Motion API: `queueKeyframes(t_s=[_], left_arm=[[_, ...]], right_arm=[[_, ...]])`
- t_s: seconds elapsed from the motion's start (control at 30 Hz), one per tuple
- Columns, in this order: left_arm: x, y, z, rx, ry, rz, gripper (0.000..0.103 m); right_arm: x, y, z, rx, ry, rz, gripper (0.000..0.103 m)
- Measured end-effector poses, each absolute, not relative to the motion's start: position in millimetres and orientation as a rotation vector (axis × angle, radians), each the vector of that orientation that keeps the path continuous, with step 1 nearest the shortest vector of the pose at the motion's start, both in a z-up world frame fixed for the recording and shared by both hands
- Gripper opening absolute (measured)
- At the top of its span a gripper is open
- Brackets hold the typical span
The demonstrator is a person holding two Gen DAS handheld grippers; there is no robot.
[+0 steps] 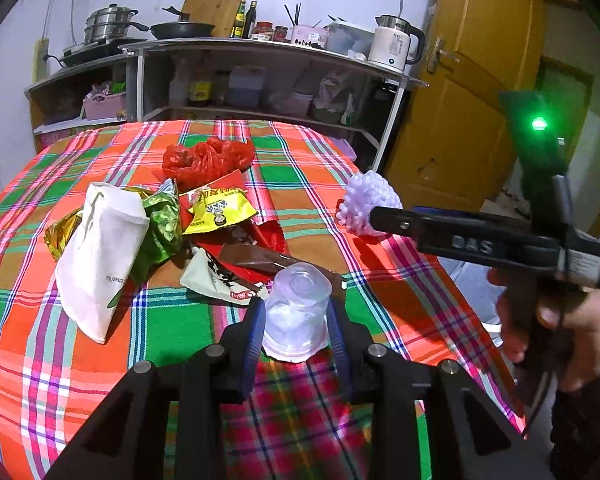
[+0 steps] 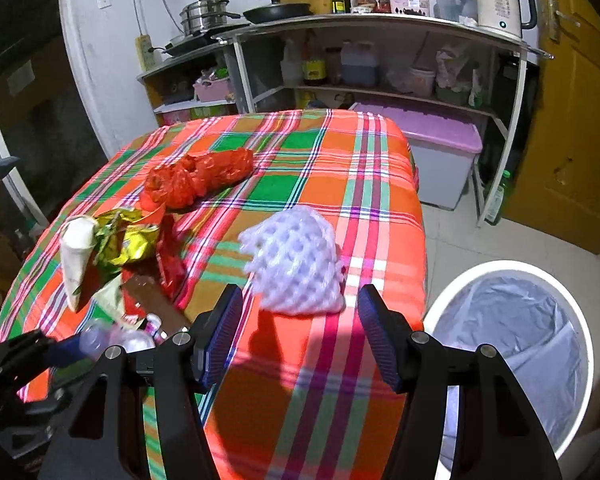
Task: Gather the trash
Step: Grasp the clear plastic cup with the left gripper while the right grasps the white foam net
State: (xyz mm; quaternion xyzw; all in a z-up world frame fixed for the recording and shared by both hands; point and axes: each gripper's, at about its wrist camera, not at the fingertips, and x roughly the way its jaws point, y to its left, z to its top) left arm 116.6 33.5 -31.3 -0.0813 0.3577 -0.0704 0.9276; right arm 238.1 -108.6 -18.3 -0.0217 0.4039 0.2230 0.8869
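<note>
My left gripper [image 1: 296, 320] is shut on a clear plastic cup [image 1: 296, 312] lying on its side near the table's front edge. My right gripper [image 2: 300, 332] is open, its fingers on either side of a white foam fruit net [image 2: 296, 264], which also shows in the left wrist view [image 1: 366, 202]. A pile of trash lies on the plaid tablecloth [image 1: 172, 328]: a white paper bag [image 1: 100, 252], green and yellow snack wrappers [image 1: 216, 210], a brown wrapper [image 1: 268, 260] and a crumpled red plastic bag [image 1: 208, 160].
A white trash bin with a liner [image 2: 516, 344] stands on the floor right of the table. A kitchen shelf [image 1: 260, 46] with pots, bottles and a kettle stands behind the table. A yellow door [image 1: 472, 92] is at the right.
</note>
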Motion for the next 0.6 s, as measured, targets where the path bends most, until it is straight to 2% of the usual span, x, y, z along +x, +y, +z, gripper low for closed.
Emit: queueKeyframes(t_s=[0.13,0.27,0.37,0.6], left_arm=[[118,36,-31,-0.173,0.729,-0.150,0.032],[119,38,-31,-0.177,0.729,-0.156,0.032],[119,37,-31,-0.176,0.730,-0.157,0.032],[116,36,-30,-0.174,0.728,-0.149,0.032]], right_arm=[[247,-103,-22,-0.049,0.856,0.466,0.060],[251,-102,-26,-0.026,0.873,0.487,0.041],[250,-105,-27,-0.009,0.872,0.489,0.035],[237,-121,-20,0.038,0.844,0.475,0.030]])
